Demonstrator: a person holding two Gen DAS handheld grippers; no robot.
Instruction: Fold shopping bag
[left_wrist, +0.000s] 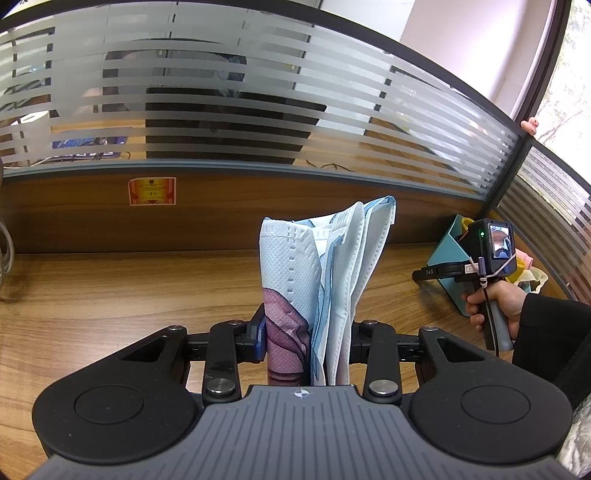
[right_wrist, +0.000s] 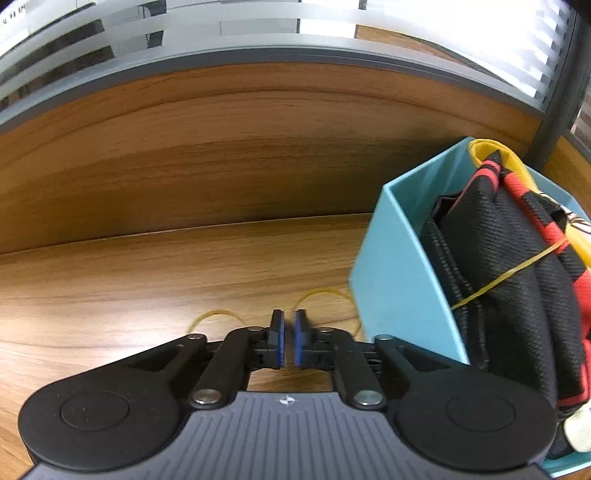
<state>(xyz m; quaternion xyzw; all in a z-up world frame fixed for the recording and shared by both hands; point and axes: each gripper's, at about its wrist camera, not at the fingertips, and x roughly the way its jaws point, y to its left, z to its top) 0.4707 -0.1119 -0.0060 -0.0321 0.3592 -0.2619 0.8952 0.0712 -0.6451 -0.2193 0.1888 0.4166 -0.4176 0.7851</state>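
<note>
The folded shopping bag (left_wrist: 295, 258), pale blue and white with a purple print, stands upright as a narrow bundle between my left gripper's fingers. My left gripper (left_wrist: 306, 332) is shut on its lower part above the wooden desk (left_wrist: 110, 295). My right gripper (right_wrist: 289, 332) hovers low over the desk with a narrow gap between its blue pads (right_wrist: 300, 343) and nothing in it. Two yellow rubber bands (right_wrist: 218, 312) (right_wrist: 325, 291) lie on the desk just beyond its fingertips. In the left wrist view a hand (left_wrist: 506, 299) holds the right gripper (left_wrist: 421, 275) at the right.
A light blue box (right_wrist: 402, 266) stands at the right against the partition, holding a black and red folded bag (right_wrist: 509, 258) bound with a yellow rubber band. A wooden partition wall with striped frosted glass (left_wrist: 221, 92) closes the desk's far side. A red sticker (left_wrist: 152, 191) is on the wall.
</note>
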